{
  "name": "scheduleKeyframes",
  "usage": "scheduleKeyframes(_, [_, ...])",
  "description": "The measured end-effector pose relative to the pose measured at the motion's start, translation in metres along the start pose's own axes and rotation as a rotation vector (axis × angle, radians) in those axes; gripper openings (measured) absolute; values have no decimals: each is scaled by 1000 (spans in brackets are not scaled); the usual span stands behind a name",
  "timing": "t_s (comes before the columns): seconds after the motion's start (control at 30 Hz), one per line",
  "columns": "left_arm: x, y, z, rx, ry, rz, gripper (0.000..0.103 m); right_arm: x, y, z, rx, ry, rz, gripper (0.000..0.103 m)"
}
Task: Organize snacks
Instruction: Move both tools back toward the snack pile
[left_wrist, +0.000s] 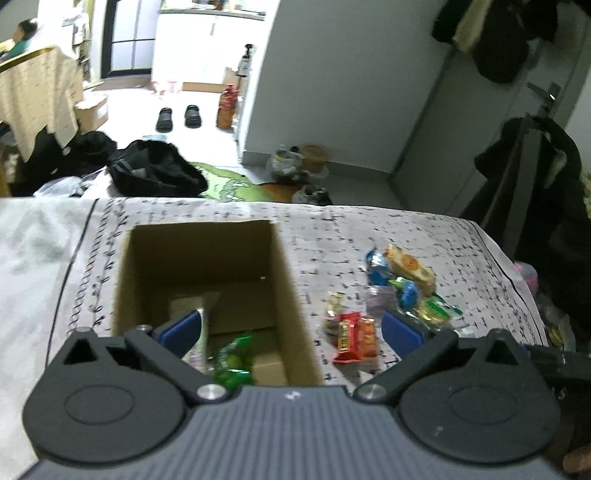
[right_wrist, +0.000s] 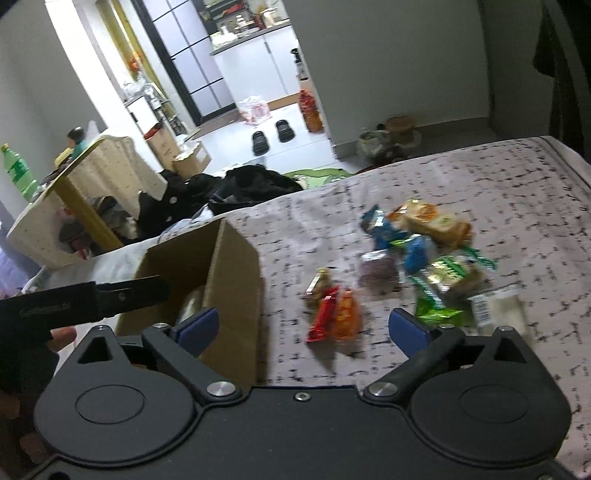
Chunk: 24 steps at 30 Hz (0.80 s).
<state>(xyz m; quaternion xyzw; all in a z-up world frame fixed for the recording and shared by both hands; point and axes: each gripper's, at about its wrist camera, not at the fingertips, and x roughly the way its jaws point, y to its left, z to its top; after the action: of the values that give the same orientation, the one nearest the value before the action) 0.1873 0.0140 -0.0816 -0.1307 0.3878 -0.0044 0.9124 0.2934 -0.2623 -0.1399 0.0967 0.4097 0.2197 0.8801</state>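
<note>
Both grippers hang low over the bed with the grey patterned sheet (right_wrist: 480, 173), jaws spread wide, holding nothing. Between the right gripper (right_wrist: 303, 328) jaws, just ahead, lie the red wrapped bar (right_wrist: 323, 317) and the orange wrapped bar (right_wrist: 345, 314), side by side and touching, long ways pointing away from the jaws. I think the right gripper is nearer to them. The left gripper (left_wrist: 290, 332) hangs over the open brown cardboard box (left_wrist: 291, 273), which sits left of the snacks, toward the left edge of the bed. One green packet (left_wrist: 234, 363) shows inside. Outside I count about ten snacks; blur hides the exact number.
</note>
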Motion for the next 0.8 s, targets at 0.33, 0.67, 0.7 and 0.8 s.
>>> scheduleKeyframes(0.33, [8, -28, 0, 23, -8, -22, 103, -16, -30, 3, 7, -48, -48, 103])
scheduleKeyframes(0.67, [18, -60, 0, 82, 13, -62, 103, -25, -60, 0, 39, -46, -91, 103])
scheduleKeyframes(0.7, [20, -64, -1, 94, 24, -74, 103, -26, -63, -1, 43, -47, -94, 103])
scheduleKeyframes(0.8, [24, -73, -2, 120, 51, -85, 103, -27, -70, -3, 41, -51, -109, 103])
